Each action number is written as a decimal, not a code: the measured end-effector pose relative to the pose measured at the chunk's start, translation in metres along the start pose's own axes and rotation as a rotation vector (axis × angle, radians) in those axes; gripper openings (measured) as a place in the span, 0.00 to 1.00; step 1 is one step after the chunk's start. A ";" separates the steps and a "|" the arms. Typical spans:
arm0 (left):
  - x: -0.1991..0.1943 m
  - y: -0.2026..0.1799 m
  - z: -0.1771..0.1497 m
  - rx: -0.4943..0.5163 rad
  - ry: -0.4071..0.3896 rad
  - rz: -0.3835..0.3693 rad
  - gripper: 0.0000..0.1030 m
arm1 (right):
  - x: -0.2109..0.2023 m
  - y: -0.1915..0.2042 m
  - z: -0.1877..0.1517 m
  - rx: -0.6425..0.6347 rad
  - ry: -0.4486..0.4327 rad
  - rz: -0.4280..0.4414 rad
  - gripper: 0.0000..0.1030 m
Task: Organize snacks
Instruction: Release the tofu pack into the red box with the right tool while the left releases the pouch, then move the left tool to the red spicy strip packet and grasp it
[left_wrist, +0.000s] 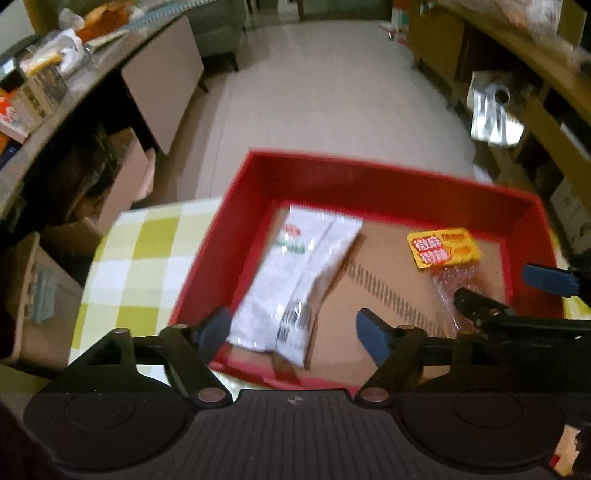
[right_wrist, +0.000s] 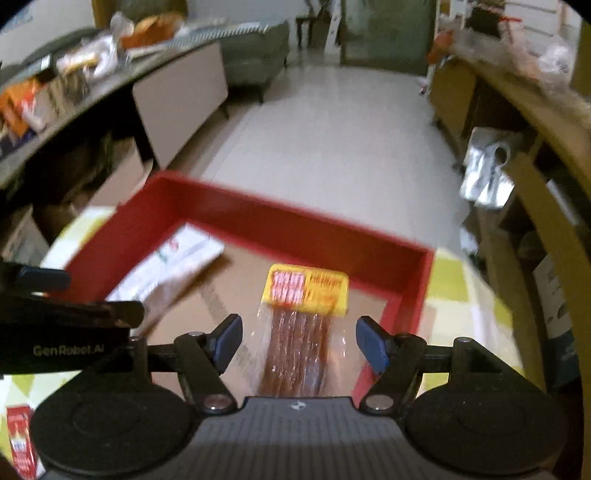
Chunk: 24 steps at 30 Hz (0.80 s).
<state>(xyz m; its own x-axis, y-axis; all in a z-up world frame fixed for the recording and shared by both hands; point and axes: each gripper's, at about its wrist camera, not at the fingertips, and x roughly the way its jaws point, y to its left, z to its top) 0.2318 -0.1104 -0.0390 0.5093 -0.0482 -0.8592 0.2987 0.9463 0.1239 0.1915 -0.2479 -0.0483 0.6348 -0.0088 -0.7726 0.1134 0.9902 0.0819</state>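
Note:
A red box (left_wrist: 369, 173) with a brown cardboard floor stands on a yellow-checked tablecloth (left_wrist: 140, 258). Inside lie a white snack packet (left_wrist: 299, 280) on the left and a clear packet of brown sticks with a yellow label (left_wrist: 443, 247) on the right. My left gripper (left_wrist: 293, 330) is open above the white packet's near end, touching nothing. My right gripper (right_wrist: 299, 341) is open above the stick packet (right_wrist: 299, 332), which lies between its fingers on the box floor (right_wrist: 236, 295). The white packet (right_wrist: 173, 266) shows at the left in the right wrist view.
A red snack packet (right_wrist: 20, 439) lies on the cloth at the near left. A cluttered counter (left_wrist: 55, 74) and cardboard boxes (left_wrist: 122, 184) stand left. Wooden shelving (left_wrist: 535, 110) with a silver bag (left_wrist: 491, 114) stands right. Pale floor (left_wrist: 332, 92) lies beyond the table.

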 end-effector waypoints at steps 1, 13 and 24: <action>-0.003 0.000 0.001 -0.002 -0.012 0.004 0.84 | -0.003 0.000 0.002 0.004 -0.006 0.000 0.75; -0.042 0.020 -0.025 -0.010 -0.031 0.014 0.88 | -0.061 0.029 -0.011 -0.072 -0.012 -0.020 0.75; -0.081 0.034 -0.071 -0.022 -0.037 -0.001 0.89 | -0.107 0.056 -0.060 -0.100 0.006 -0.008 0.75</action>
<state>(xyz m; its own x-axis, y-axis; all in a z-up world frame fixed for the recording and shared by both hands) 0.1432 -0.0514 -0.0009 0.5384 -0.0601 -0.8405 0.2816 0.9529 0.1123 0.0842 -0.1833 0.0011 0.6297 -0.0161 -0.7767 0.0414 0.9991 0.0129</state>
